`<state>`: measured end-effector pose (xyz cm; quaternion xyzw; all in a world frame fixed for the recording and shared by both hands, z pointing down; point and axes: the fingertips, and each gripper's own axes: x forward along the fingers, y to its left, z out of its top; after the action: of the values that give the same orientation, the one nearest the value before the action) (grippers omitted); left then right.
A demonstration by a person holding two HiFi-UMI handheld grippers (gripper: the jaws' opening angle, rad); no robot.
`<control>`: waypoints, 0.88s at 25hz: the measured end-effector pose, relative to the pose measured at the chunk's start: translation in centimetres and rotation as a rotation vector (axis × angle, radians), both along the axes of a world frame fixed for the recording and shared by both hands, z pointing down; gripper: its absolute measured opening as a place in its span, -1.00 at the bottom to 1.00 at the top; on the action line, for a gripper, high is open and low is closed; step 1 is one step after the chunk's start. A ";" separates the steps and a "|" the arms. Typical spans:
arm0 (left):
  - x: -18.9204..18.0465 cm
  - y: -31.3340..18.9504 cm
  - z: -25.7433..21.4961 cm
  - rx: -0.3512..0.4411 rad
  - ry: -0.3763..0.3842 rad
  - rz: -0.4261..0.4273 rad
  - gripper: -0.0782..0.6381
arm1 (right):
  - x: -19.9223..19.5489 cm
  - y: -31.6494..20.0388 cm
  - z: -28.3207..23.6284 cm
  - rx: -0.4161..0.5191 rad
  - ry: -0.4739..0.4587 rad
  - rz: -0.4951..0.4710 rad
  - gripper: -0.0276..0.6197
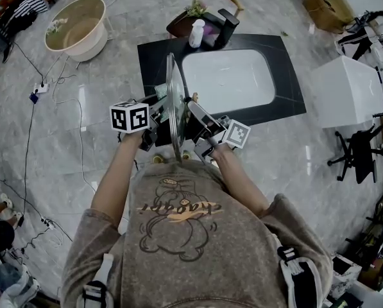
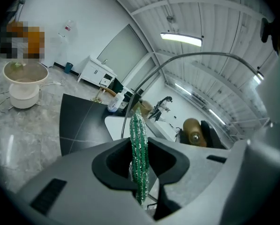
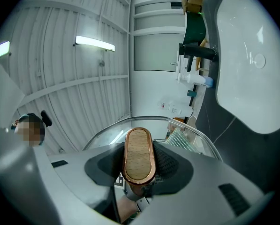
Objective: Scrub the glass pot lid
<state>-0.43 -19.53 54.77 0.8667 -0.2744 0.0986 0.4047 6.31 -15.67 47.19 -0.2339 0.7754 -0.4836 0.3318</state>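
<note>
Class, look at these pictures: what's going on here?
A person is working with two hand-held claws near a white sink. The right claw is shut on the wooden handle of a glass pot lid, holding it on edge. The left claw grips a green scrubber beside the lid's other face; contact isn't clear.

Round glass pot lid (image 1: 176, 101), upright, edge-on

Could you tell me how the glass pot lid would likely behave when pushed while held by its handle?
The glass pot lid looks rigid, probably breakable. Held on edge only by its handle in the right gripper, it may twist when the green scrubber in the left gripper presses sideways.
</note>
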 end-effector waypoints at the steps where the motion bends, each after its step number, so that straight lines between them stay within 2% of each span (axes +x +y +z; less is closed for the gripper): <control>1: 0.1 0.4 0.4 -0.006 -0.009 0.008 -0.54 | 0.1 -0.1 -0.1 0.002 -0.003 0.002 -0.36; 6: 0.5 1.9 1.3 -0.025 -0.031 0.039 -0.54 | 0.3 -0.5 -0.2 0.003 -0.010 0.013 -0.36; 14: 1.1 5.2 -0.3 -0.033 -0.002 0.111 -0.54 | 0.9 -1.1 0.1 -0.001 0.000 0.041 -0.36; 22: 0.8 8.0 -4.0 -0.031 0.074 0.178 -0.54 | 1.5 -1.7 0.5 -0.010 0.009 0.062 -0.36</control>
<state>0.40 -11.58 50.77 0.8844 -0.1796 0.1064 0.4175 7.85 -17.35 47.72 -0.2615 0.7668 -0.4762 0.3419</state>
